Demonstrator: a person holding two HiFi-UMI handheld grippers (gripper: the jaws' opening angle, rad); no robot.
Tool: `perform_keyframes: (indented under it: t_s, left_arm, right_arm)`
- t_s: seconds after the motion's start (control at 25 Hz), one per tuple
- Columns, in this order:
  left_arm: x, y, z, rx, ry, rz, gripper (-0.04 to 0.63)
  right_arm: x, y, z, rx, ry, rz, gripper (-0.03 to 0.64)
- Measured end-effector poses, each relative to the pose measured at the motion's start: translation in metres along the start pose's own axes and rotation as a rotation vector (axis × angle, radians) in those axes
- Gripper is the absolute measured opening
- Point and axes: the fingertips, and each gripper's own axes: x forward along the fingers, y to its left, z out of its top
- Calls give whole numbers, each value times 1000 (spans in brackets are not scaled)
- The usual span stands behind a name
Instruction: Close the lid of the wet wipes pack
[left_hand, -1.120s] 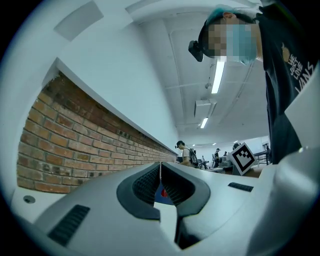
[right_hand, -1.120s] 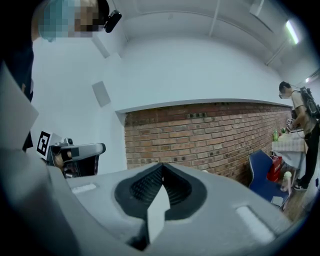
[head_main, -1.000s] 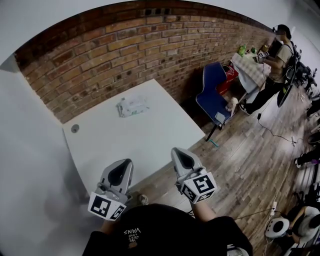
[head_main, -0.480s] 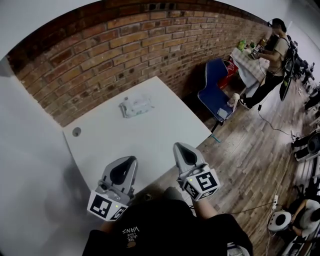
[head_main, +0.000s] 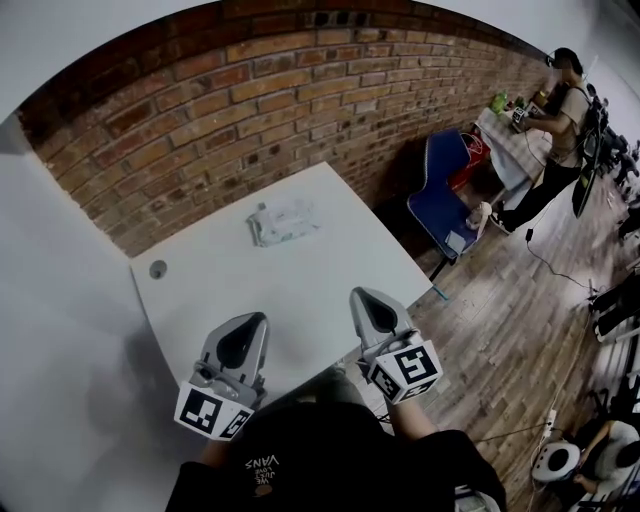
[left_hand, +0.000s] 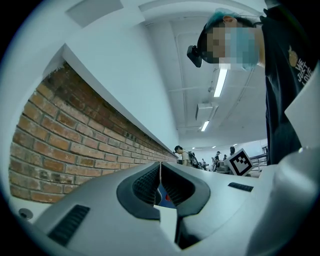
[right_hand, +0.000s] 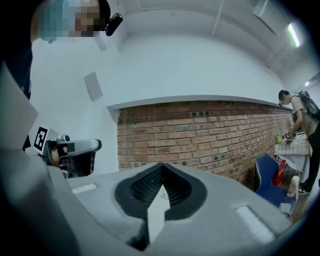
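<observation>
Left gripper (head_main: 246, 324) first: jaws pressed together, ribbed pads meeting along one thin seam, nothing pinched between. Held over the near edge of the white table (head_main: 230, 300), on its left half, tip aimed out across the top.

Close to the table's left corner, a small round hole (head_main: 158, 268). Farther over, toward the table's far side and well apart from both grippers, the wet wipes pack (head_main: 285, 222), lying flat on the top, pale and crinkled. Lid perhaps raised, though too small in the head view to tell. Behind the table's far side, a brick wall (head_main: 250, 100).

Then the right gripper (head_main: 365, 297): likewise closed, pads meeting, empty. Held over the table's near edge on its right half, roughly level with its twin and pointing the same way.

Right of the table, a blue chair (head_main: 445, 195) against the wall, on a wooden floor (head_main: 500, 330). Farther right of the table, well away, a standing person (head_main: 560, 110) beside a cloth-covered stand (head_main: 508, 140) with small items on it.
</observation>
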Motion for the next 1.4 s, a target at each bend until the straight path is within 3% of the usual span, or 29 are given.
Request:
perform_keyframes:
  t_s: [0.72,1.4]
  left_arm:
    - [91,63,-29,1,67,138,9]
    - [158,124,-65,28,130,193,10]
  right_arm:
    - [97,-69,5,11,42,137,-2]
    - [165,-110,-7,46,57,215,-2]
